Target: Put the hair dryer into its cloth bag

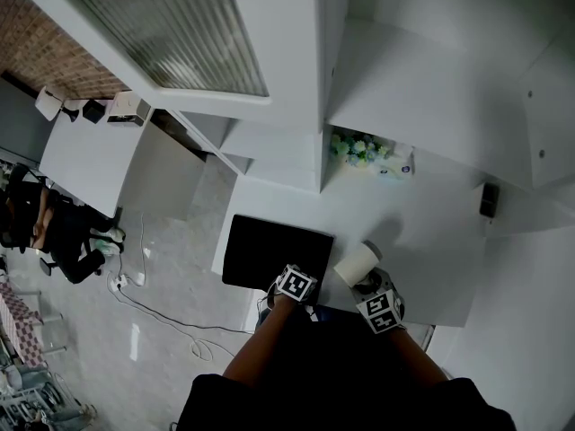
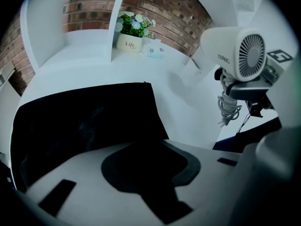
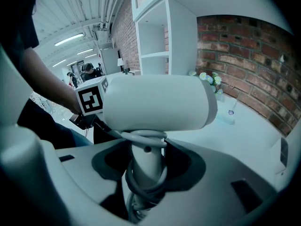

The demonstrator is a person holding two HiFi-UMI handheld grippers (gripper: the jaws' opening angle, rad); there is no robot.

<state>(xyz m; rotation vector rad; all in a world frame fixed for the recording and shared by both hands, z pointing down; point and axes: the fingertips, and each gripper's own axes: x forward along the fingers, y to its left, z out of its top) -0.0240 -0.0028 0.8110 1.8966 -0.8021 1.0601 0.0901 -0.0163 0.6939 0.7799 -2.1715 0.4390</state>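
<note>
A black cloth bag (image 1: pixel 274 251) lies flat on the white table (image 1: pixel 431 232). My left gripper (image 1: pixel 289 287) is at the bag's near right corner. In the left gripper view the bag (image 2: pixel 84 121) runs down into the left gripper (image 2: pixel 150 171), and its jaws are shut on the dark cloth. A white hair dryer (image 1: pixel 357 263) is held just right of the bag, above the table. My right gripper (image 3: pixel 146 173) is shut on its handle, which has the grey cord wound round it; the barrel (image 3: pixel 155 102) lies across the view. From the left gripper view the dryer (image 2: pixel 235 51) shows its rear grille.
A pot of white flowers (image 1: pixel 355 148) and a small pale box (image 1: pixel 395 164) stand at the table's back by the white shelves. A small black object (image 1: pixel 489 198) sits at the far right. Left of the table is floor with a cable (image 1: pixel 162 317) and a seated person (image 1: pixel 54 227).
</note>
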